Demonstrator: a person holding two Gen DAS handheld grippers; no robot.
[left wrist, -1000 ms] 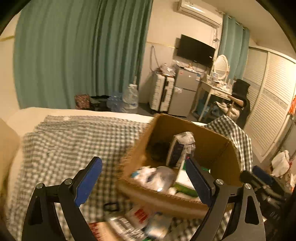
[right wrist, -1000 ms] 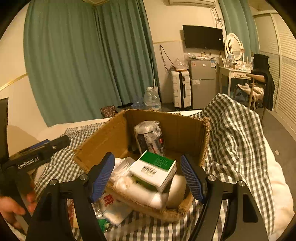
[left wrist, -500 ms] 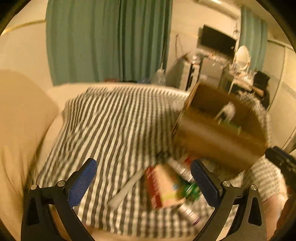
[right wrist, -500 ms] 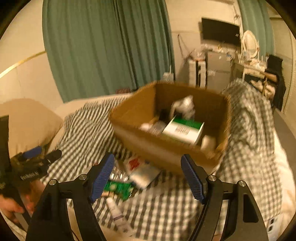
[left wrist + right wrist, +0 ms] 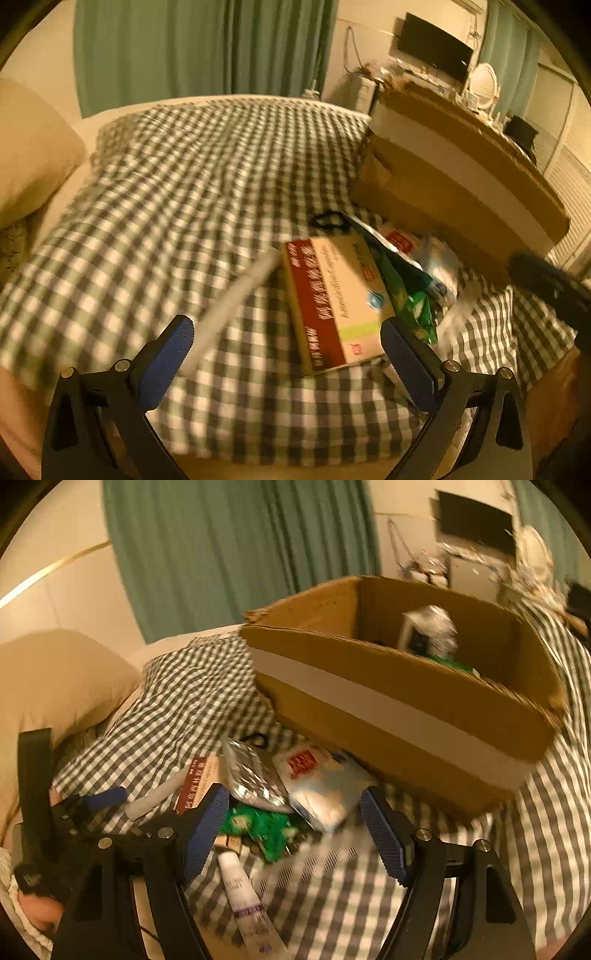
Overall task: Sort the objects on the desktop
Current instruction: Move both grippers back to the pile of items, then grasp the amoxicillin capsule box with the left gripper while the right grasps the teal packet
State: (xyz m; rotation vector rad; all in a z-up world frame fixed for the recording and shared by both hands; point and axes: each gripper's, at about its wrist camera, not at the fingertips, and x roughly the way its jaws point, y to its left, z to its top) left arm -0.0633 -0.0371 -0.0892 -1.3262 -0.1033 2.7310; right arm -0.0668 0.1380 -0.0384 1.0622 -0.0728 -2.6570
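A pile of small objects lies on the checkered cloth in front of a cardboard box. A red and cream medicine box lies between the fingers of my open left gripper, with a white tube to its left and a green packet to its right. My open right gripper hovers over a silver foil pack, a white sachet, a green packet and a white tube. Both grippers are empty.
The cardboard box holds a wrapped item and other things. A beige pillow lies at the left. The left gripper shows in the right wrist view. Green curtains and furniture stand behind.
Both grippers have pulled back and dropped from over the box toward the pile in front of it. The views are blurred by motion. Both stay open.
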